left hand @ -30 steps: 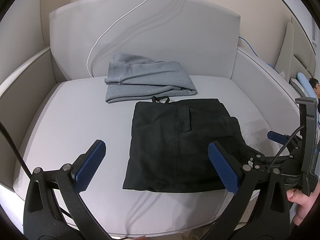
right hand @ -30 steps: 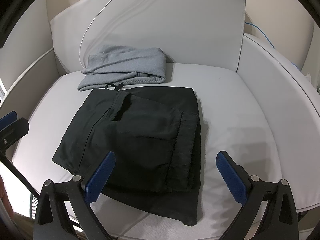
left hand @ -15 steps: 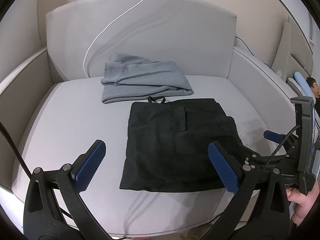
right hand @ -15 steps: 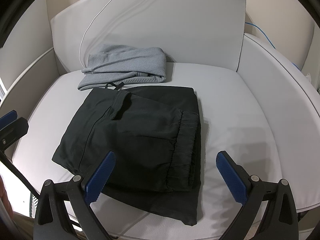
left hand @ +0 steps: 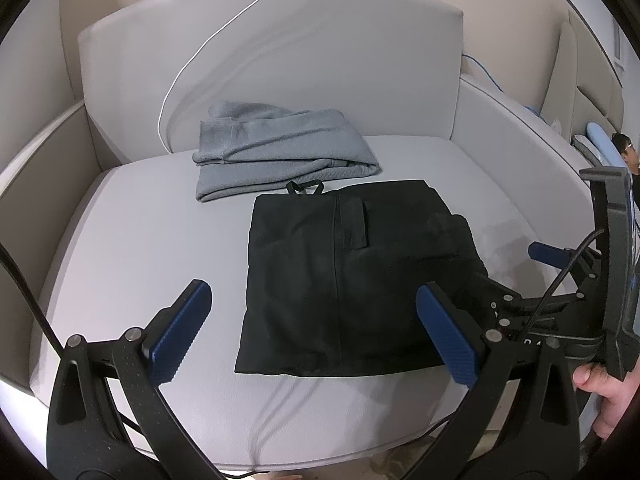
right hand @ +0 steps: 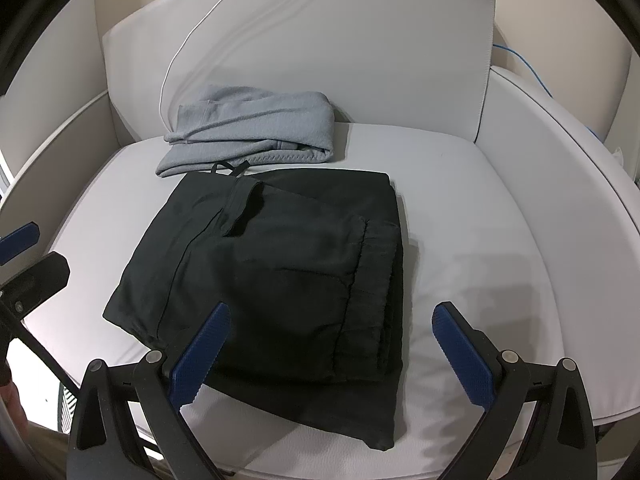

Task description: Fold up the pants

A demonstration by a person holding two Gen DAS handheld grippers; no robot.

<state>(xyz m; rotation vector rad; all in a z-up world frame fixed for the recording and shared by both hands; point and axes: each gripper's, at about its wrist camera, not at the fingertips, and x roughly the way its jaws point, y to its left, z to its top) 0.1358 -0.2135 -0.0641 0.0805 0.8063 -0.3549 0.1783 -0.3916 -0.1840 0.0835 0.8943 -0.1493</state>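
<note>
1. Left wrist view: the left tongs (left hand: 316,330) hang spread wide above the near edge of the seat cushion (left hand: 132,256), with nothing between their blue pads. The black pants (left hand: 344,276) lie on the cushion as a compact folded rectangle, a little right of centre, their far edge just beside a folded grey garment (left hand: 276,148) that rests against the backrest. The right tongs (left hand: 568,272) show at the right edge, held by a hand (left hand: 604,396). A white cable (left hand: 200,48) trails down the backrest.

2. Right wrist view: the right tongs (right hand: 332,352) are likewise parted and empty, poised over the near right corner of the black pants (right hand: 280,264). The layered elastic edge runs down the right side of the stack, and one lower layer juts out at the near corner. The grey garment (right hand: 256,132) lies beyond.

3. Step in hand: the folding looks finished or nearly so, with both tools clear of the cloth.

4. Next move: probably only a tidy-up. That would mean tucking the protruding near corner under or squaring the right edge, pinching all layers together so the stack does not slide apart.
</note>
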